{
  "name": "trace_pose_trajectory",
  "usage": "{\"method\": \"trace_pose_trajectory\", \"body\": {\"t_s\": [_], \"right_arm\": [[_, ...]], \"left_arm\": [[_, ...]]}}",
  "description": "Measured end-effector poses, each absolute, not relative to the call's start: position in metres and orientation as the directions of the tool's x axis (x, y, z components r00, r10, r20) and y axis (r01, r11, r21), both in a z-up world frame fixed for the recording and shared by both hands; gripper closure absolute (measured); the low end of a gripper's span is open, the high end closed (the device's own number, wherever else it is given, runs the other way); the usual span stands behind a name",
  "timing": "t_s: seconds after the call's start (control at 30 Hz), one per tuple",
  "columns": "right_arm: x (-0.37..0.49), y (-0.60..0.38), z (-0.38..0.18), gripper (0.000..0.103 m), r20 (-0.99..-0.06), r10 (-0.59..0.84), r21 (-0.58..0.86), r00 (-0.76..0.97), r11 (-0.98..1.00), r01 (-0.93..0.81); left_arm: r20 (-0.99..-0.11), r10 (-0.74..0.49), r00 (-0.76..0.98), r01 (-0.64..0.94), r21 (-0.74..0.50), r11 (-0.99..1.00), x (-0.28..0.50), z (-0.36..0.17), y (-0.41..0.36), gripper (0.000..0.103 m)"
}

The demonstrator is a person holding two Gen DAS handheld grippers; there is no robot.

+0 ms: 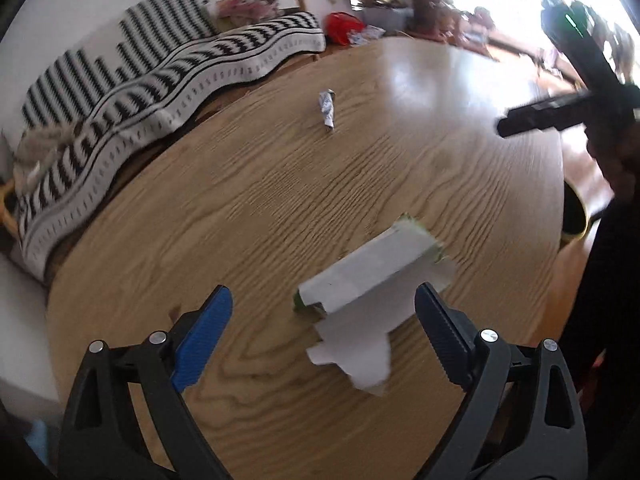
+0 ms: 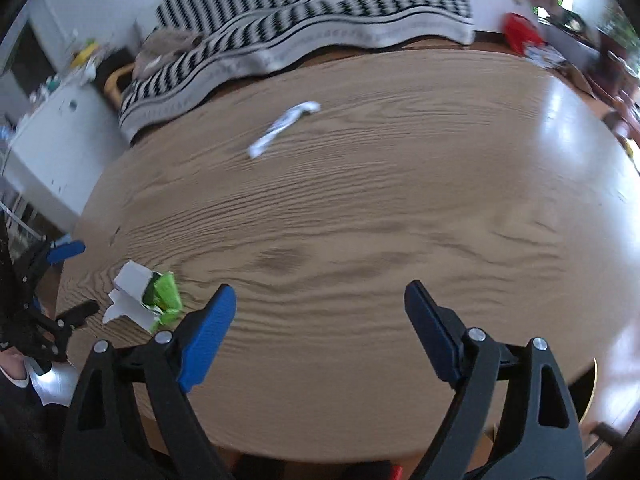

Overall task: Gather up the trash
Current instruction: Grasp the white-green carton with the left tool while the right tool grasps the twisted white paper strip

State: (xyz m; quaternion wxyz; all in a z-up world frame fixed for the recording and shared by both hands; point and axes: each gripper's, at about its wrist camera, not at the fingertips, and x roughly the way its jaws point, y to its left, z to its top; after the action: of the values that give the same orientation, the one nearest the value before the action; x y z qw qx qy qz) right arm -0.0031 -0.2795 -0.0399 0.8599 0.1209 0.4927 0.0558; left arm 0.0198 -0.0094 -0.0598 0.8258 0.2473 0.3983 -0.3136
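Spread wide and empty, the left gripper (image 1: 324,312) frames a torn white-and-green carton (image 1: 372,276) on the round wooden table (image 1: 260,200), the right gripper (image 2: 320,312) equally wide, a crumpled wrapper (image 1: 327,110) farther off.

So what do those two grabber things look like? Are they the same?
Yes, they match. The left gripper and right gripper both have black plastic arms with triangle cut-outs and shiny silver bolts. Each has two ridged pads, one bright blue and one darker navy. The person wears dark clothing.
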Motion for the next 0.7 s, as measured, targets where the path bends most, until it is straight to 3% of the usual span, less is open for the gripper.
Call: {"method": "trace_pose_trajectory", "body": {"t_s": [0.13,0.27,0.5,0.63,0.7], "right_arm": [[0.018,-0.254,-0.048,0.02,-0.84,0.242,0.266,0.486,0.964,-0.02],[0.049,-0.243,-0.059,0.02,-0.852,0.223,0.237,0.473,0.971,-0.032],[0.134,-0.226,-0.068,0.019,-0.851,0.154,0.211,0.502,0.976,0.058],[0.181,-0.221,-0.073,0.02,-0.853,0.116,0.193,0.509,0.976,0.102],[0.199,-0.221,-0.078,0.02,-0.856,0.103,0.188,0.507,0.975,0.119]], "left_arm": [[-0.818,-0.371,0.439,0.807,0.177,0.564,0.02,-0.074,-0.024,0.013],[-0.849,-0.339,0.406,0.847,0.21,0.489,0.017,-0.096,-0.047,0.013],[-0.874,-0.28,0.397,0.74,0.125,0.661,0.058,-0.11,-0.064,0.006],[-0.877,-0.273,0.396,0.647,0.055,0.761,0.08,-0.114,-0.063,0.007],[-0.876,-0.283,0.391,0.631,0.031,0.775,0.084,-0.116,-0.063,0.013]]}}
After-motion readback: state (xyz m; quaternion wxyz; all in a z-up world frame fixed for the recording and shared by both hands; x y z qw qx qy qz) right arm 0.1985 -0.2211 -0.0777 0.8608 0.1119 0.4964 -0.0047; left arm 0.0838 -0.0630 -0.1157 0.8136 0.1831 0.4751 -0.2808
